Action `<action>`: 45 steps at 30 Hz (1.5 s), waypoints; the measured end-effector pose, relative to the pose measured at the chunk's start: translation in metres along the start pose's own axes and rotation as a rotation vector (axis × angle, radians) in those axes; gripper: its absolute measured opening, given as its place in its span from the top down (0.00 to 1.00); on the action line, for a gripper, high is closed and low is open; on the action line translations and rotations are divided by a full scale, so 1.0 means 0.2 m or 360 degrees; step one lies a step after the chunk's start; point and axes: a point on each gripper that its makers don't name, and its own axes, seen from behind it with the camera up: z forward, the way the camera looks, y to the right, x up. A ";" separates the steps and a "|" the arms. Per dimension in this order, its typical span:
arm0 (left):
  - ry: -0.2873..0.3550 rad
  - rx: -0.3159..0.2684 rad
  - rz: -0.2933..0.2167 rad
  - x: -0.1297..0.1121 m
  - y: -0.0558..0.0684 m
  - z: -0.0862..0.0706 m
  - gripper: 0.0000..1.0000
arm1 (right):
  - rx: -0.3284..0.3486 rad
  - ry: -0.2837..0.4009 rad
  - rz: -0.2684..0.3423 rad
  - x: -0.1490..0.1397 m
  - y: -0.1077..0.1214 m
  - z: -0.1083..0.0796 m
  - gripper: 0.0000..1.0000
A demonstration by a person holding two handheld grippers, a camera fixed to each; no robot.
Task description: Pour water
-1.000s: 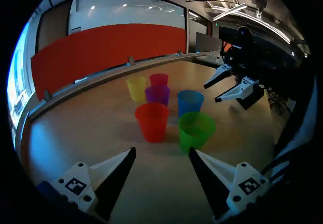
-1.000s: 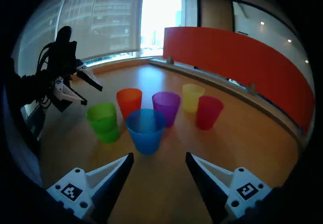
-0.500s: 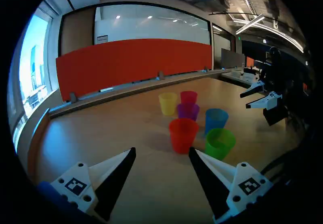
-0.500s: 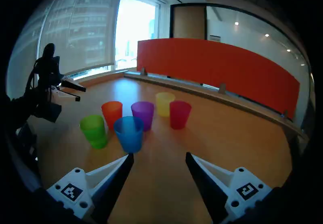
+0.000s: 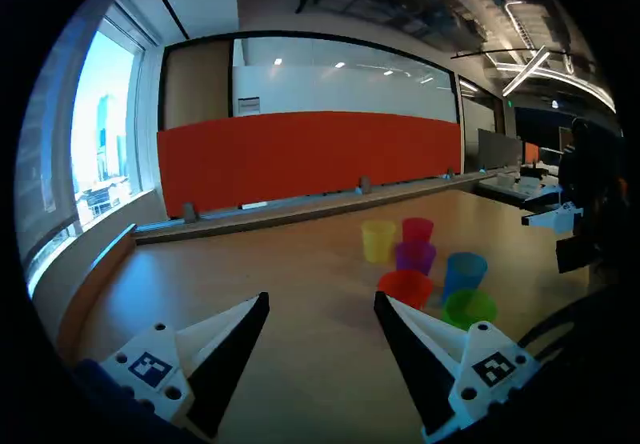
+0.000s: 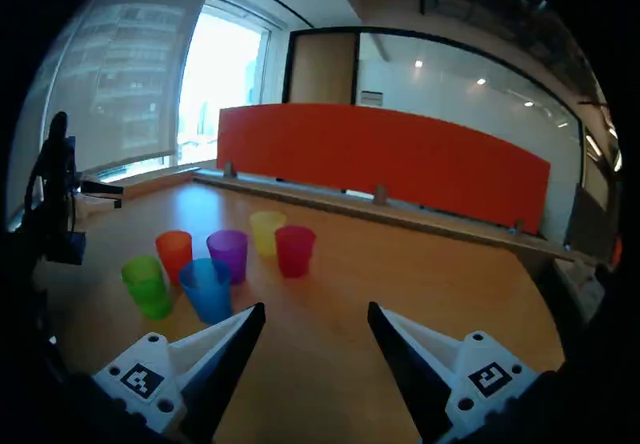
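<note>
The left gripper (image 5: pixel 320 297) hovers level over the wooden table (image 5: pixel 240 284), claw spread and empty. The cups (image 5: pixel 415 256) cluster at 2 o'clock, the orange cup (image 5: pixel 404 282) partly behind its right finger. The right gripper (image 6: pixel 314 306), likewise spread, has them at 10 o'clock.

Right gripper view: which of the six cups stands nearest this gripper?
The blue cup, at the front of the cluster just ahead of the right gripper; the green cup beside it sits farther aside.
</note>
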 end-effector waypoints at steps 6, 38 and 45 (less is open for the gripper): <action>0.0075 0.0081 -0.0033 0.04 -0.01 -0.01 0.02 | -0.0121 0.0073 0.0021 0.04 0.08 0.00 0.00; 0.0383 0.0444 -0.0140 0.19 -0.06 -0.07 0.03 | -0.0598 0.0381 0.0142 0.23 0.36 -0.10 0.00; 0.0410 0.0495 -0.0077 0.18 -0.04 -0.08 0.02 | -0.0620 0.0425 0.0187 0.27 0.39 -0.12 0.01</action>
